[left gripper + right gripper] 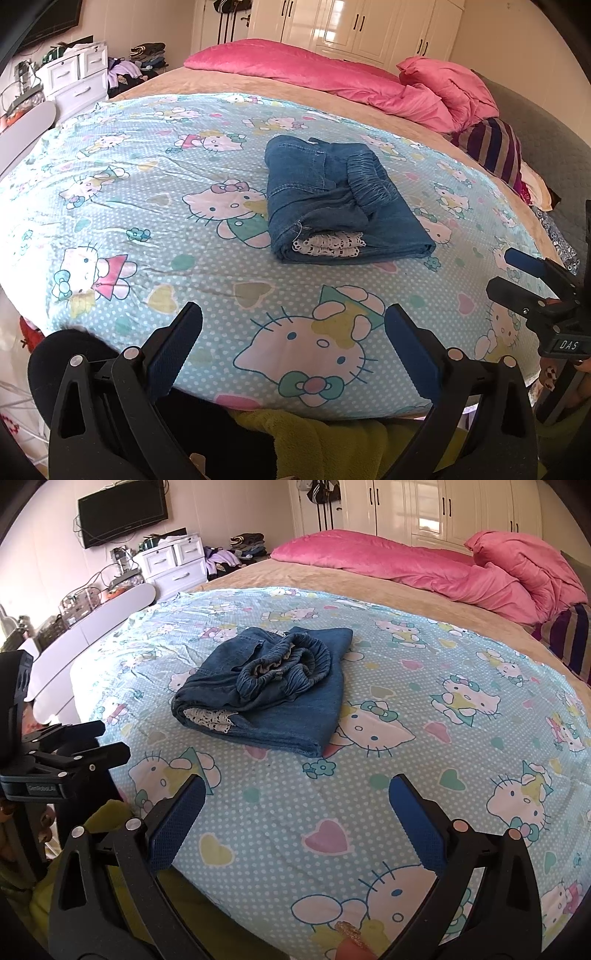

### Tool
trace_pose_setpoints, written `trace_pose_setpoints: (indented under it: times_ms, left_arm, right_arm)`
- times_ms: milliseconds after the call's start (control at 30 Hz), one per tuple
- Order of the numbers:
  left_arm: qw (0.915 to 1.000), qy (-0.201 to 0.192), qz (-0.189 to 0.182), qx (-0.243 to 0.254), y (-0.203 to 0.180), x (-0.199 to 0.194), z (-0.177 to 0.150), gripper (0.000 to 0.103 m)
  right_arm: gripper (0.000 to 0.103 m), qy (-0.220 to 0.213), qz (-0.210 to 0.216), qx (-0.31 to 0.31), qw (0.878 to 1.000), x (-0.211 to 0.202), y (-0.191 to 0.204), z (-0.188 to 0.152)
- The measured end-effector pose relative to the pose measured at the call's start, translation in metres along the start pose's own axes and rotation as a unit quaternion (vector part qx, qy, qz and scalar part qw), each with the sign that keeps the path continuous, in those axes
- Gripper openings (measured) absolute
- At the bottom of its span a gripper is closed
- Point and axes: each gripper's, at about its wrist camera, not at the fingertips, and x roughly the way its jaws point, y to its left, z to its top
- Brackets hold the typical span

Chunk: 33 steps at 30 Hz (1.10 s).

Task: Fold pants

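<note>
Blue denim pants point(332, 199) lie folded into a compact bundle on the light-blue cartoon-cat sheet point(147, 206), elastic waistband on top and white lace trim showing at the near edge. They also show in the right wrist view point(269, 694). My left gripper point(293, 332) is open and empty, held back over the sheet's near edge, well short of the pants. My right gripper point(297, 805) is open and empty, also near the bed's front edge. The right gripper shows at the right edge of the left wrist view point(532, 277); the left gripper shows at the left of the right wrist view point(74, 746).
A pink duvet point(332, 77) is bunched at the far side of the bed, with a striped cloth point(495, 147) at the right. White drawers point(177, 565), a wall TV point(122, 513) and a white bench point(92, 635) stand left. Wardrobes point(369, 29) line the back wall.
</note>
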Motion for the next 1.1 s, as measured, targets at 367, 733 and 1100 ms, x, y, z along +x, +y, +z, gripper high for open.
trace_pose_setpoints:
  times_ms: [367, 733, 1100]
  left_arm:
    - [1.0, 0.0, 0.003, -0.001, 0.0002, -0.0006, 0.0, 0.098]
    - [1.0, 0.0, 0.002, -0.001, -0.0003, -0.0014, -0.0001, 0.098]
    - [1.0, 0.001, 0.002, -0.004, -0.0004, -0.0019, 0.0, 0.098]
  right_arm:
    - [0.094, -0.002, 0.001, 0.001, 1.0, -0.0017, -0.0025, 0.0006]
    - [0.094, -0.002, 0.001, 0.001, 1.0, -0.0019, -0.0031, 0.0008]
    - [0.094, -0.001, 0.0, 0.001, 1.0, -0.002, -0.004, 0.0007]
